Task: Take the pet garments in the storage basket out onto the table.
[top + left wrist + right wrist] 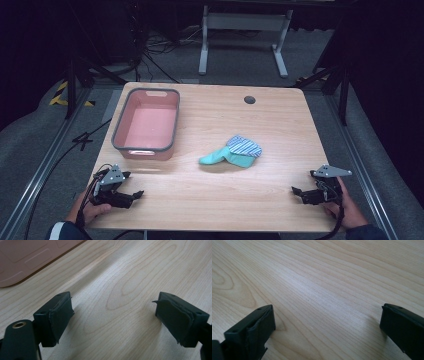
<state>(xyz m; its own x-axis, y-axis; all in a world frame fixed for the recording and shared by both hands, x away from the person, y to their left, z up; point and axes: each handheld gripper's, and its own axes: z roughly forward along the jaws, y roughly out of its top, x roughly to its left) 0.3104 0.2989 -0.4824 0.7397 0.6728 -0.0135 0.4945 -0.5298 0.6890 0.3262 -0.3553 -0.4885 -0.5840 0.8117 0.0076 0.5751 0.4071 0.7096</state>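
Socks (pixel 234 153), 1 teal and 1 striped, lie bunched mid-table (pixel 210 195), their overlap hiding each one's shape. Left tool (pixel 131 185) and right tool (pixel 299 186) rest at the near corners, well apart from them, both released and empty. Pink bin (pixel 146 125) sits far left.

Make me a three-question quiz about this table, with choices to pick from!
1. Where is the bin?
A. far left part of the table
B. near right corner
C. on the floor

2. What colour is the bin's inside?
A. yellow
B. pink
C. black

3. How is the left tool right now?
A. shut on the socks
B. shut on the bin
C. open, holding nothing

Answers:
1 A, the high view shows it at the table's far left.
2 B, its floor and walls are pink under a grey rim.
3 C, the left gripper view shows its jaws wide apart with bare wood between them.
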